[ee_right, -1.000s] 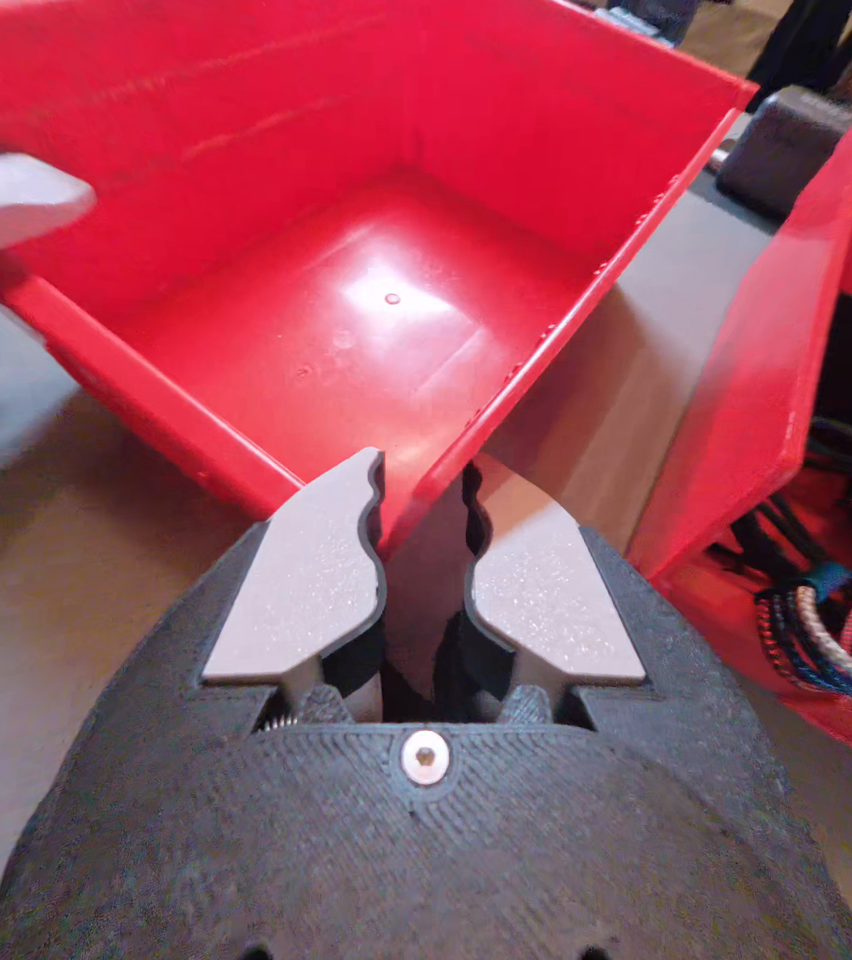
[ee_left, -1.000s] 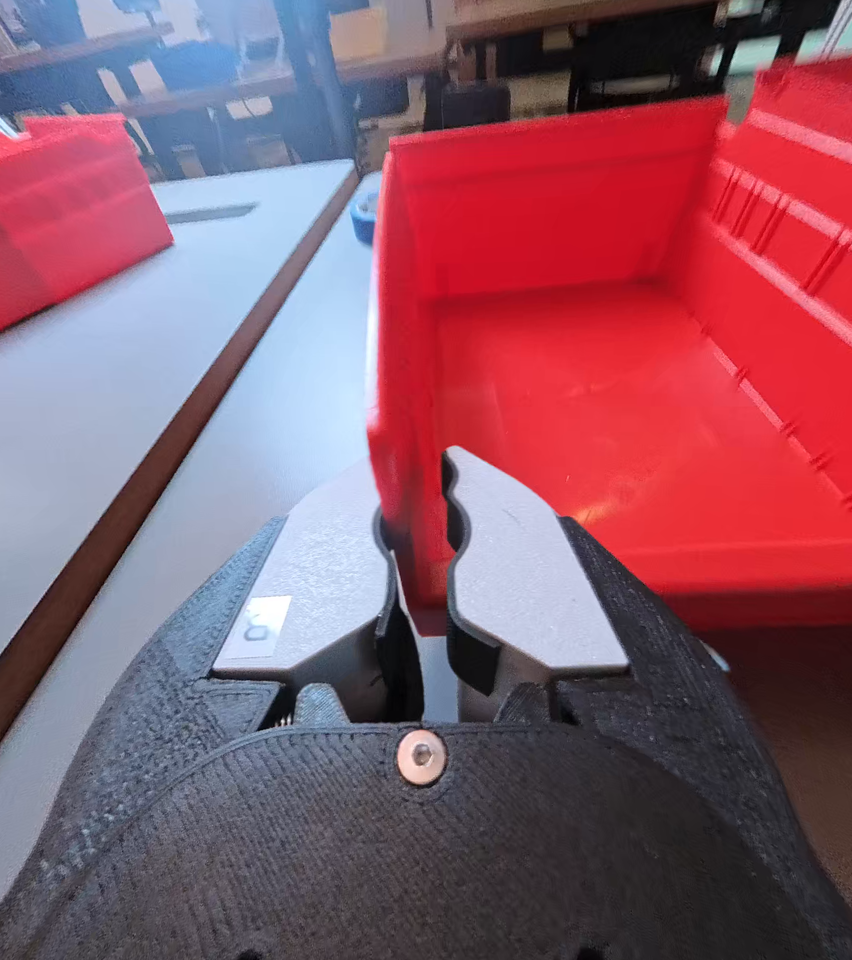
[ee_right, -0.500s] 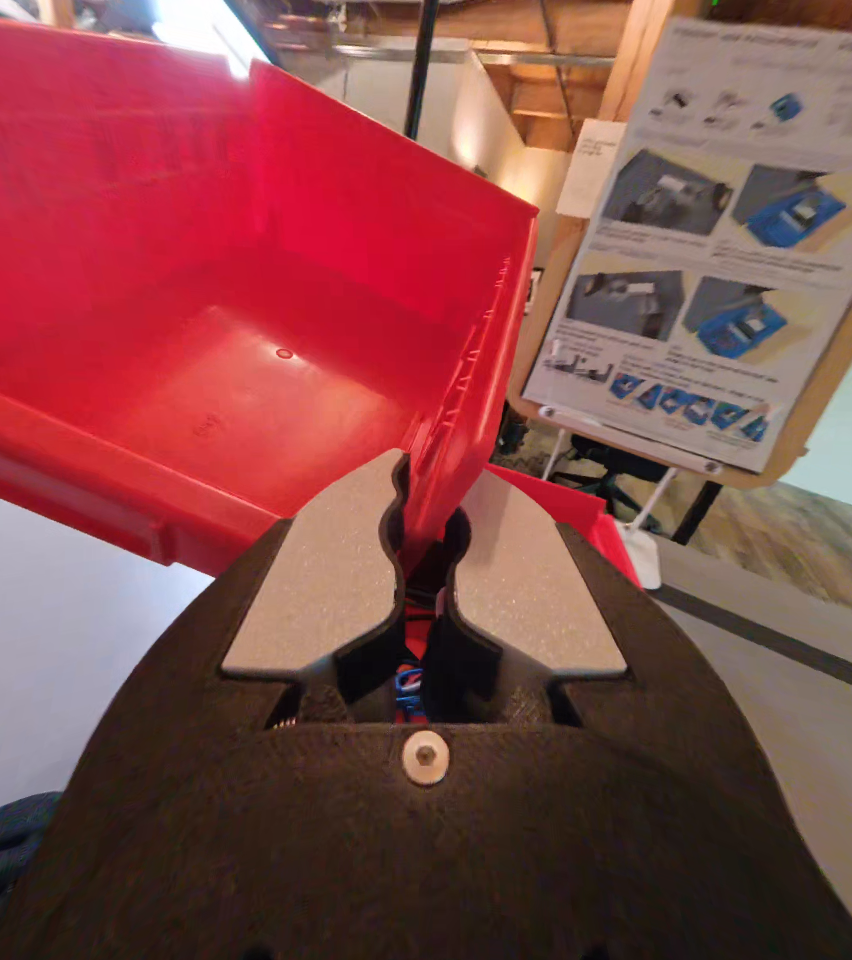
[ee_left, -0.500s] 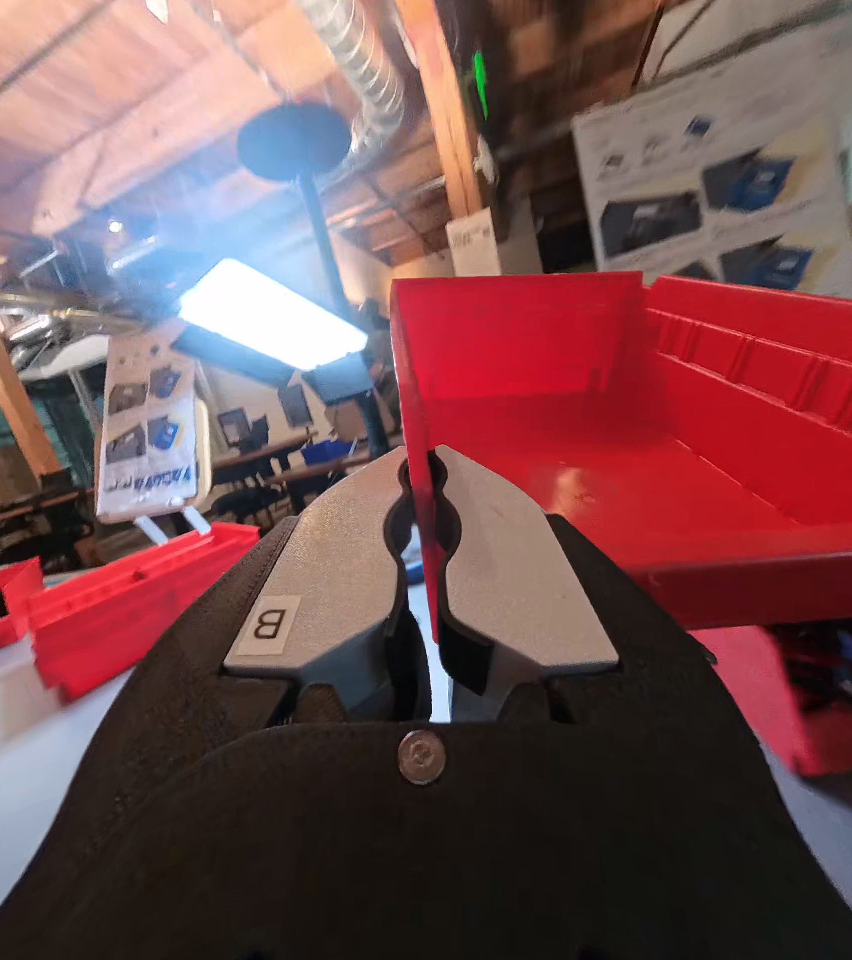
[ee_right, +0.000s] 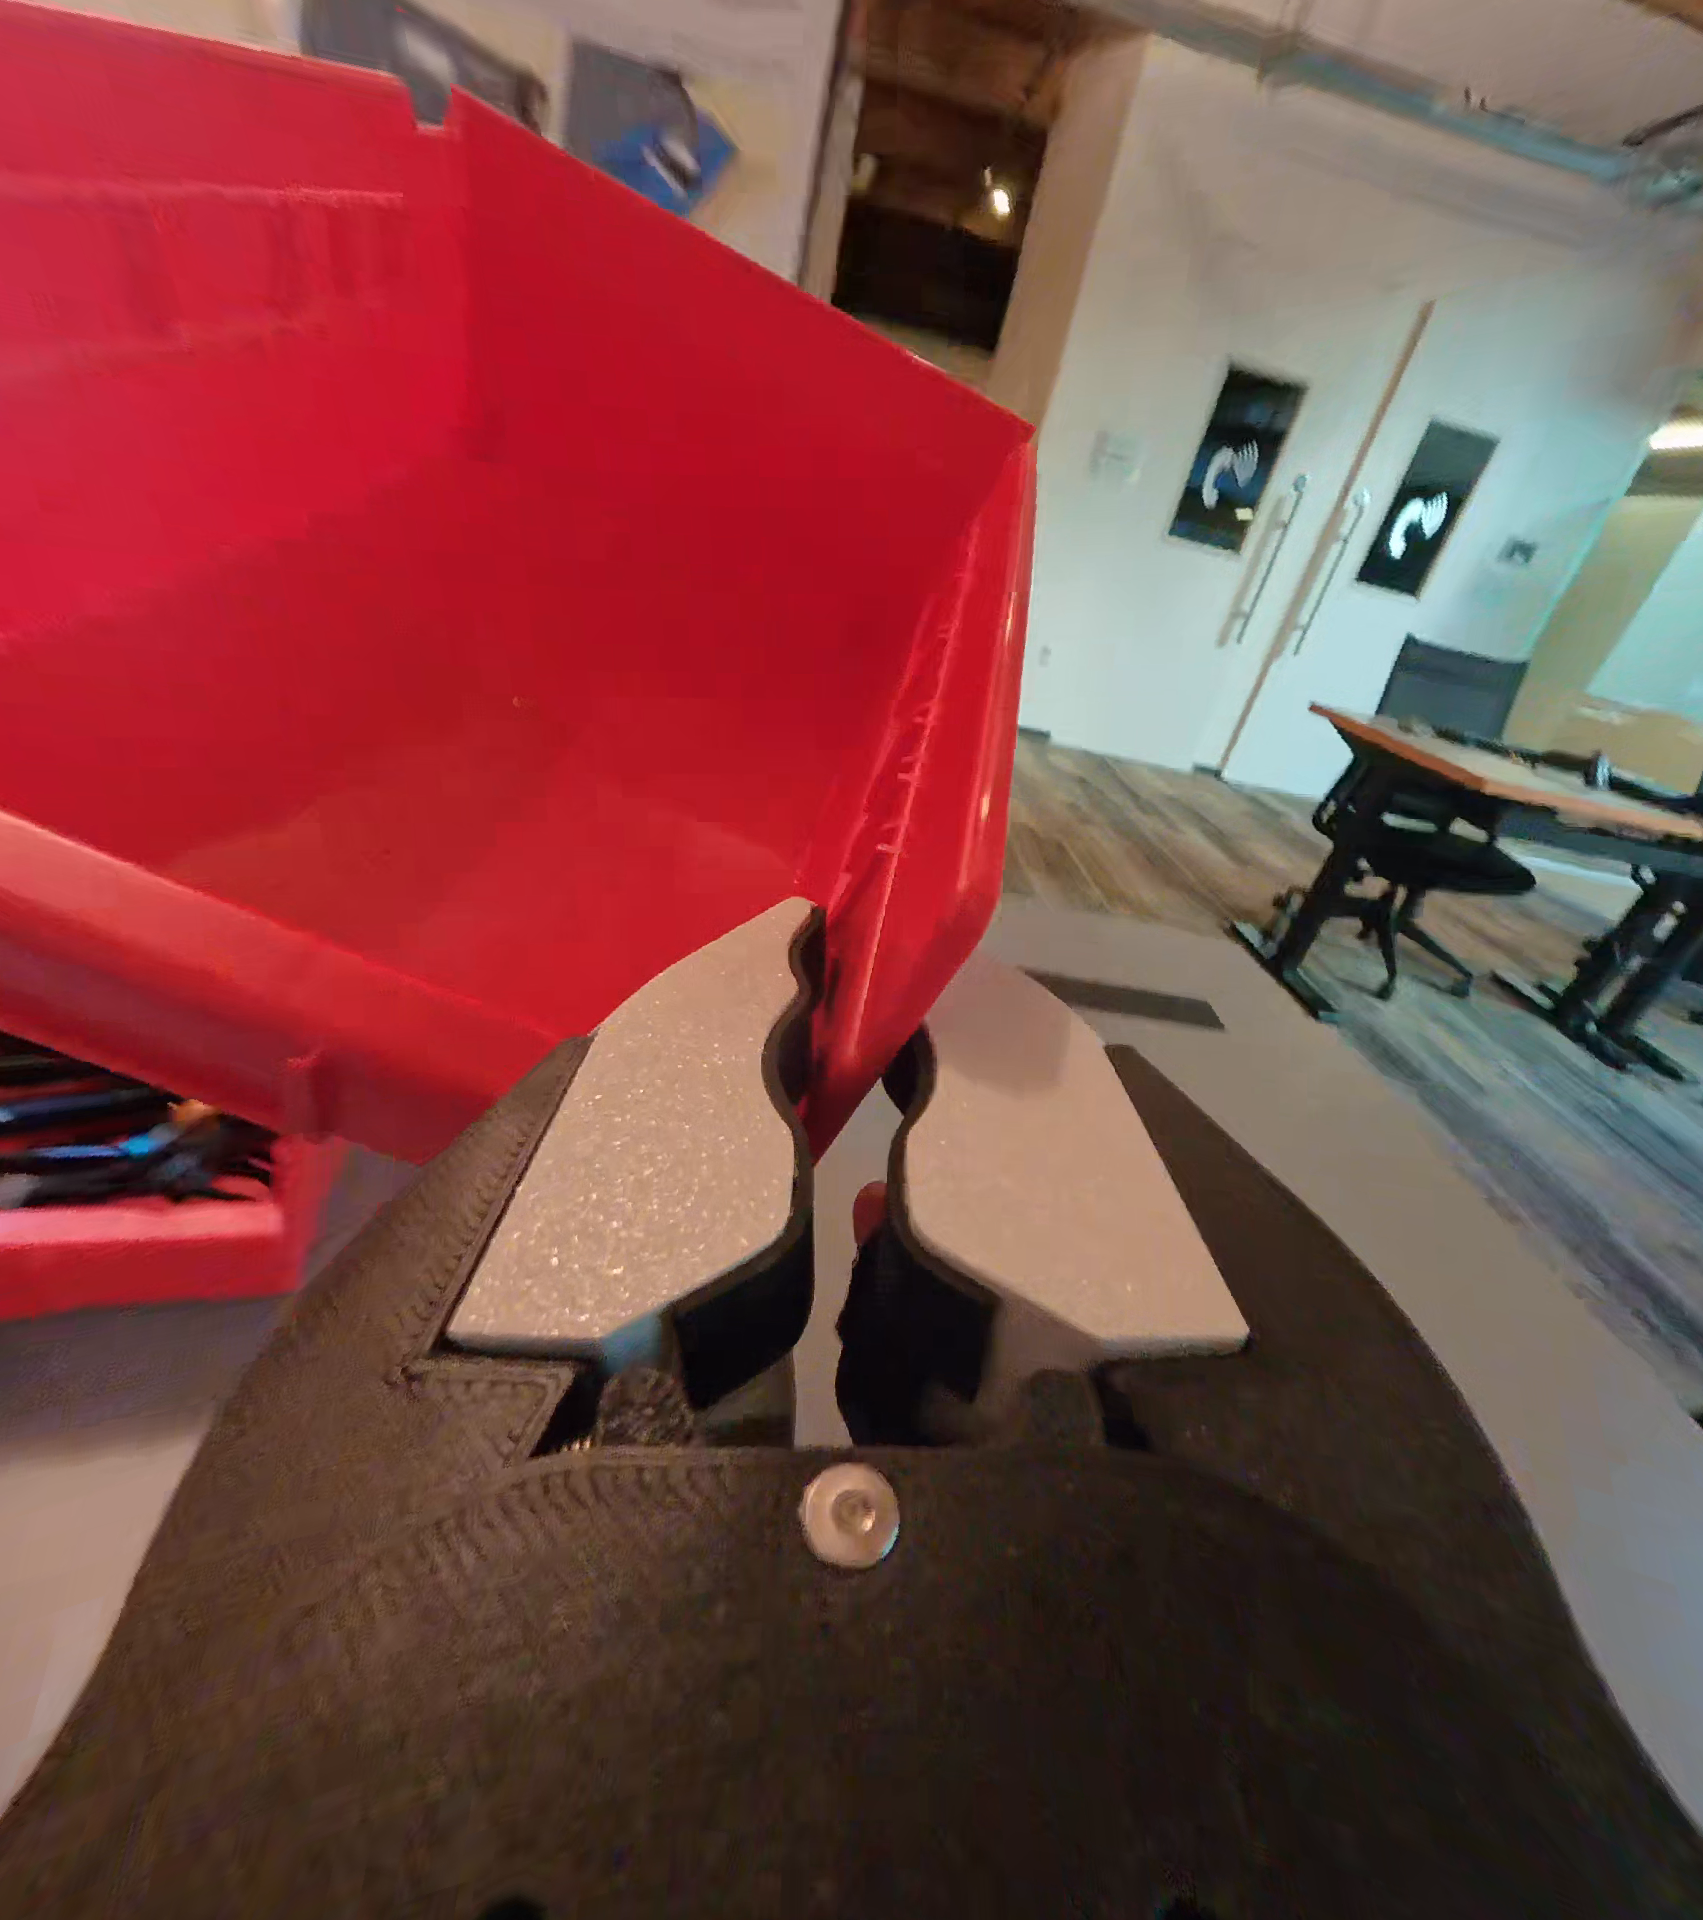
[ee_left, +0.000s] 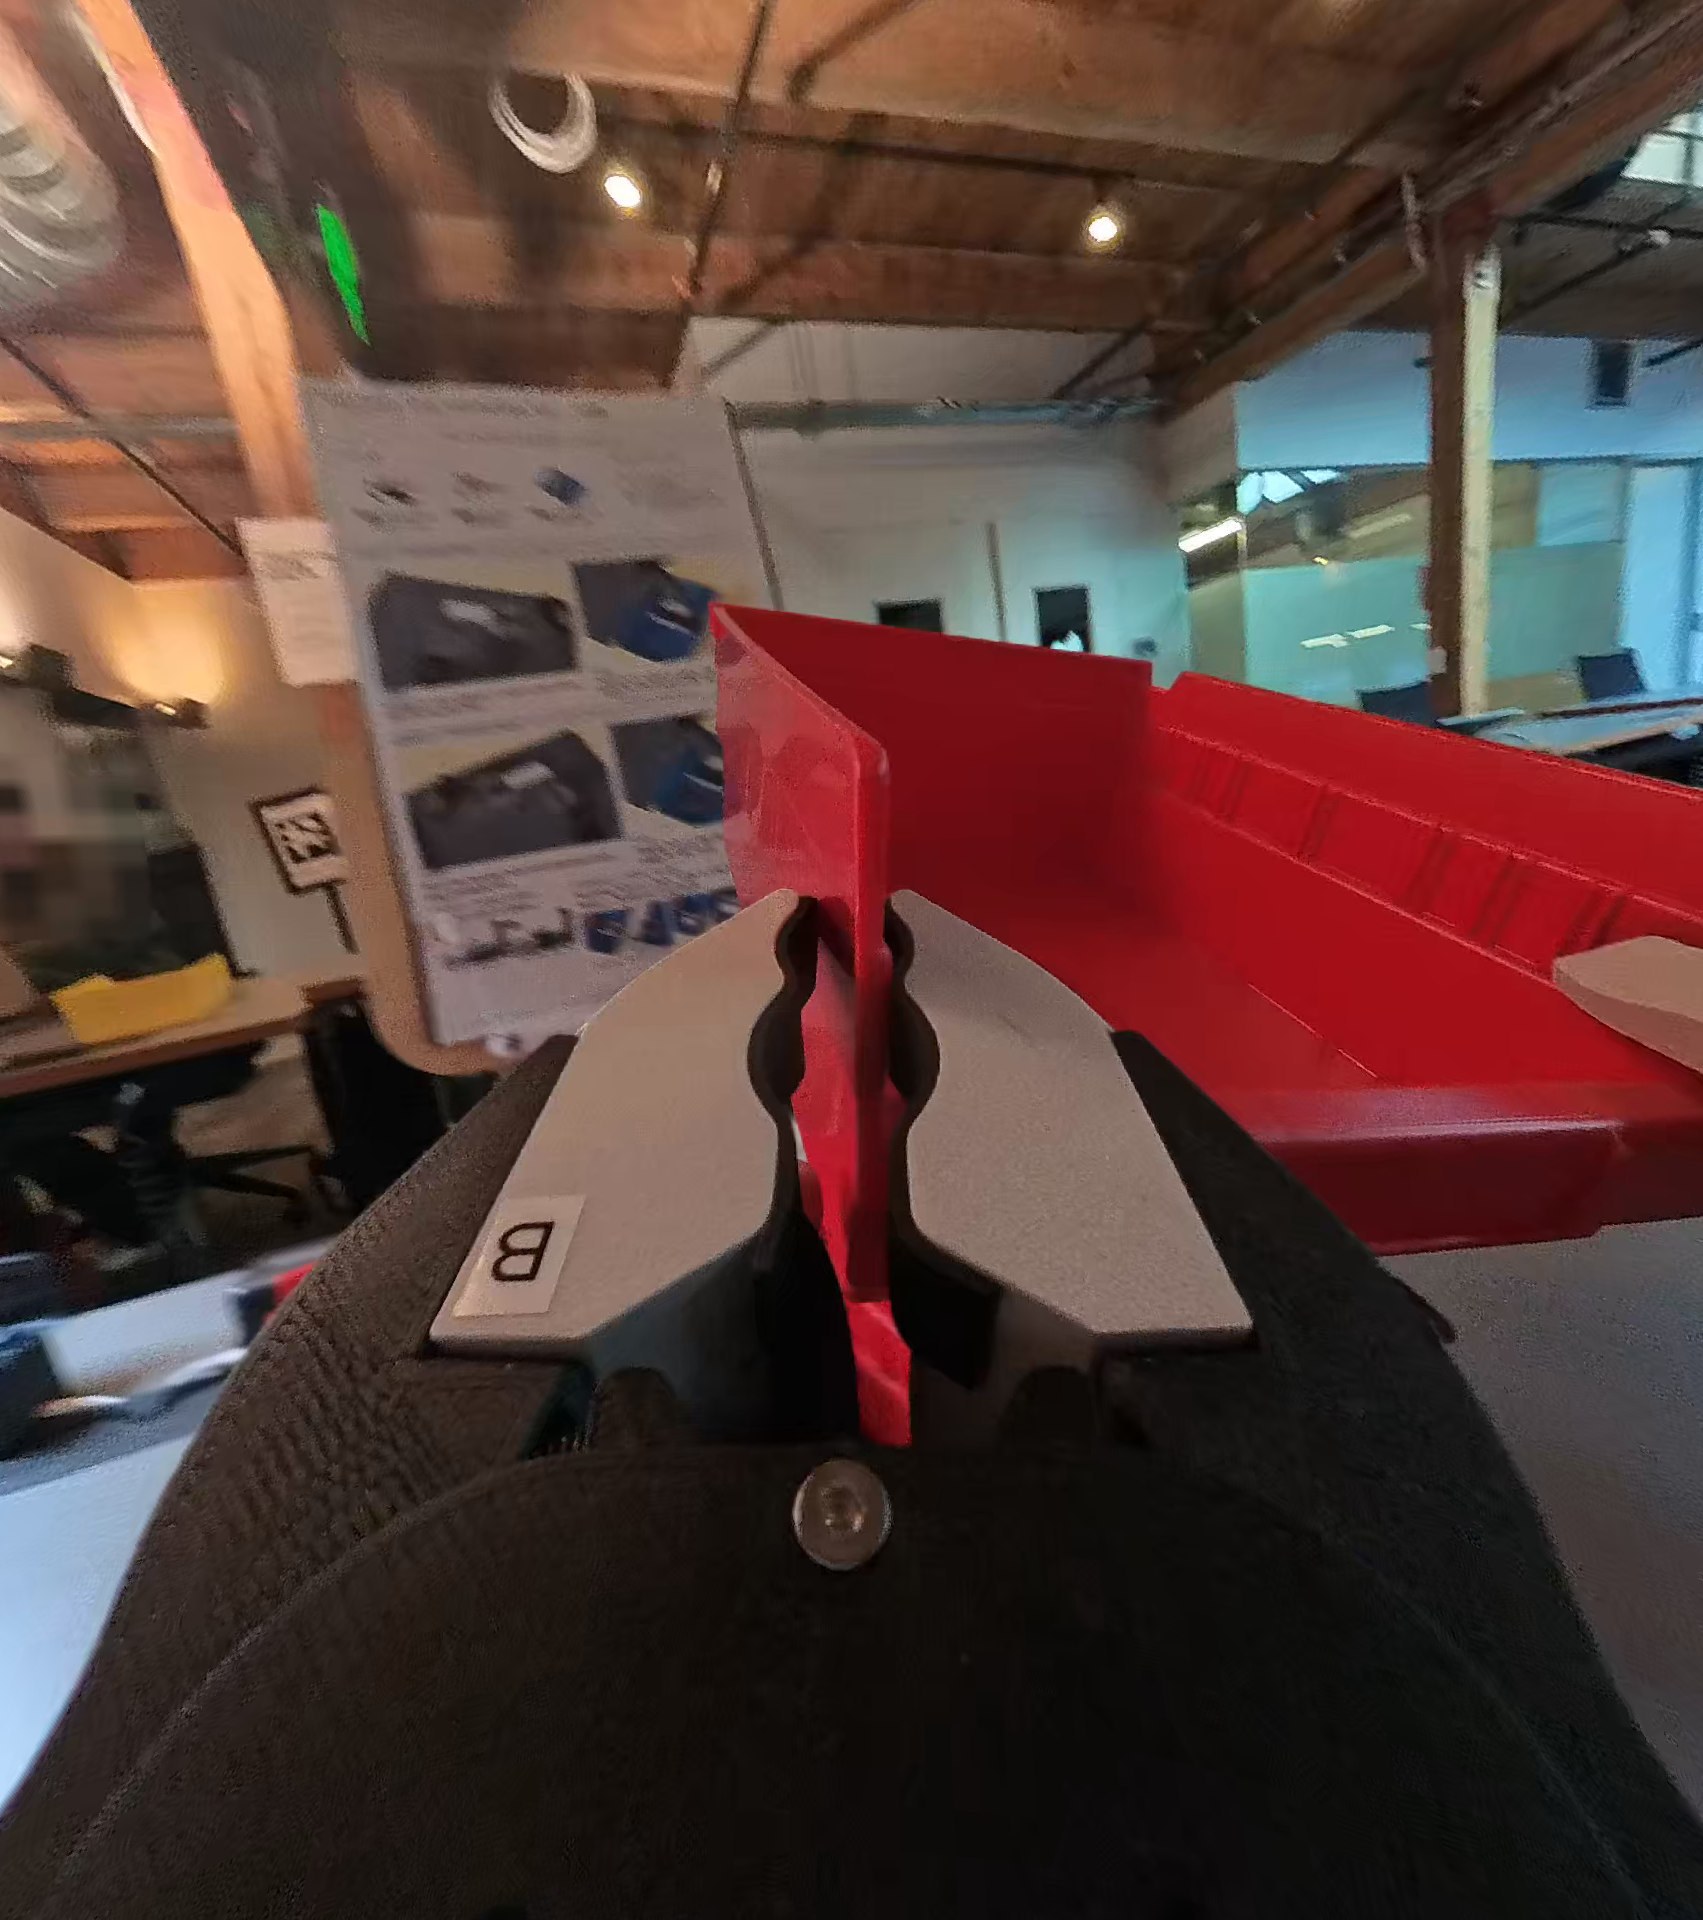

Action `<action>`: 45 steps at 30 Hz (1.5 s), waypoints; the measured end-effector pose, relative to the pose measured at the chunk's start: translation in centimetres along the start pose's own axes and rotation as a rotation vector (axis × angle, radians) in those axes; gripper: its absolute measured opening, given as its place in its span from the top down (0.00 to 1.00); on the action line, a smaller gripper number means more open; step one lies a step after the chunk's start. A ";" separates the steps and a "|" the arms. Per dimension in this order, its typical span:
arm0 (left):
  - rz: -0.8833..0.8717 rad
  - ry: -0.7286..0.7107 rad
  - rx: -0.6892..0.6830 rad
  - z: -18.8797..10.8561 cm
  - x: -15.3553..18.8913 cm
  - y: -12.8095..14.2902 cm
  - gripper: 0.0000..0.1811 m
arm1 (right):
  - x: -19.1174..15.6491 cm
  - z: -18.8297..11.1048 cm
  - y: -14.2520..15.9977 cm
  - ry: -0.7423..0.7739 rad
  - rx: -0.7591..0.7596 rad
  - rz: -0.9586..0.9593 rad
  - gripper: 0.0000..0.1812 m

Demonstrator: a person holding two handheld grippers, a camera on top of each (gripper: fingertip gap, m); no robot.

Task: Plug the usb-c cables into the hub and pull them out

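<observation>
An empty red bin (ee_left: 1242,997) is held in the air, tilted, above the grey table (ee_left: 1605,1403). My left gripper (ee_left: 849,914) is shut on the bin's left side wall. My right gripper (ee_right: 857,966) is shut on the right side wall of the same bin (ee_right: 411,623). One finger of the right gripper (ee_left: 1678,1013) shows at the right edge of the left wrist view. A second red bin (ee_right: 78,1247) at the lower left holds a tangle of dark and blue cables (ee_right: 47,1132). No hub is in view.
The grey table (ee_right: 1346,1195) runs to the right, with a dark slot (ee_right: 1127,1000) in it. A poster board (ee_left: 535,727) on a stand and a wooden post (ee_left: 234,343) stand behind. Desks and chairs (ee_right: 1574,821) are across the room. Spacing between my two grippers at the tips: around 20 centimetres.
Both grippers stay shut on the empty bin and have lifted it off the table. Both views have swung up and to the right. The cable bin now shows below the lifted bin.
</observation>
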State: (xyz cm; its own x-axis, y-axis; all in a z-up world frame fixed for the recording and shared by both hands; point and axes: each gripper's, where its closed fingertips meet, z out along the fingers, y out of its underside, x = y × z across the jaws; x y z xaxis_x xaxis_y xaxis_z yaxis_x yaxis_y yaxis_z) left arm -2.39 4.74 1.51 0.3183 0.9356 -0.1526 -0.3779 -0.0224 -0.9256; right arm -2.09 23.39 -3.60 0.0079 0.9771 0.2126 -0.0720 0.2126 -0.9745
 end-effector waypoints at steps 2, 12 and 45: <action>-0.033 0.051 -0.050 1.4 2.7 2.1 0.94 | 2.4 0.2 2.5 0.010 -0.061 0.003 0.96; -0.102 0.158 -0.278 3.1 10.4 11.1 0.91 | 7.2 0.7 12.9 -0.047 -0.280 -0.051 0.95; 0.598 0.613 -0.881 -7.9 1.3 21.8 0.66 | -5.8 -3.2 16.6 -0.830 -0.492 -0.909 0.64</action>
State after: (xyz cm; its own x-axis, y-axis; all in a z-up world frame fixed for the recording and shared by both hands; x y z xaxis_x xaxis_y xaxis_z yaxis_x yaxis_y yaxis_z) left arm -3.31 2.68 -21.62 0.7427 0.3810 -0.5507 0.0362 -0.8440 -0.5352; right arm -0.11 21.27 -21.25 -0.7598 0.2290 0.6084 0.0027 0.9370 -0.3494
